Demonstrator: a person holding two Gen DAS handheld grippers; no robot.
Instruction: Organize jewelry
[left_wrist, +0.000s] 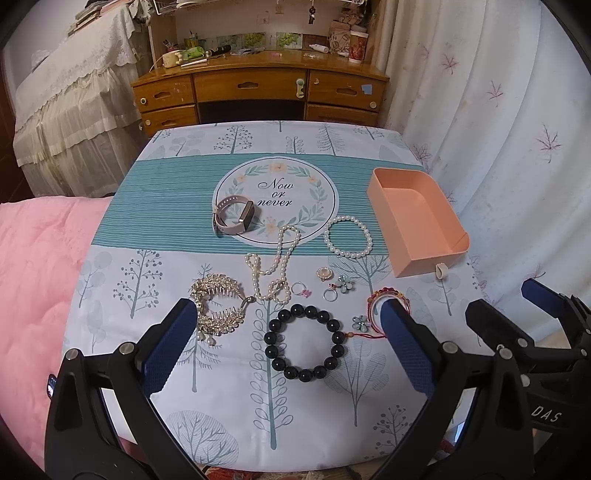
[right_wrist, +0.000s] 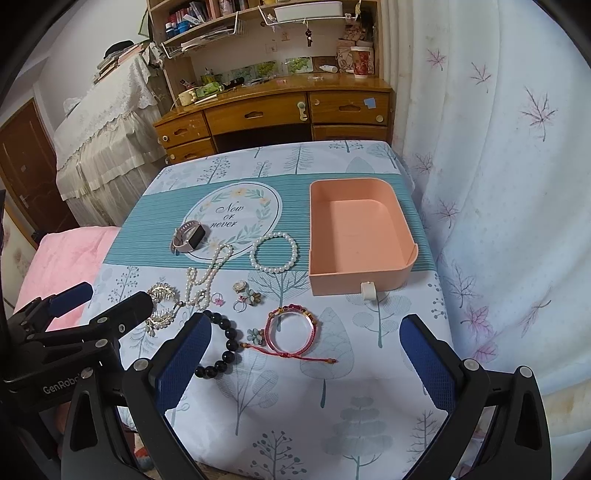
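Left wrist view: the left gripper (left_wrist: 288, 339) hangs spread wide, grasping nothing, above a black bead bracelet (left_wrist: 304, 343); pearl necklace (left_wrist: 275, 266), watch (left_wrist: 236, 216) and rings lie loose on the tree-print tablecloth (left_wrist: 122, 229), so sorting seems unstarted. Right wrist view: the right gripper (right_wrist: 306, 363), likewise spread and unloaded, faces the empty pink tray (right_wrist: 314, 236); a wooden desk (right_wrist: 273, 107) stands beyond.

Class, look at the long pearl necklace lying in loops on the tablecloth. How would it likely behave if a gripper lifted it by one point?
The pearl necklace lies in loose curves, so it is probably floppy and would dangle. Its round, glossy beads may slip between the fingers. One loop lies close to the hair comb, so it might snag.
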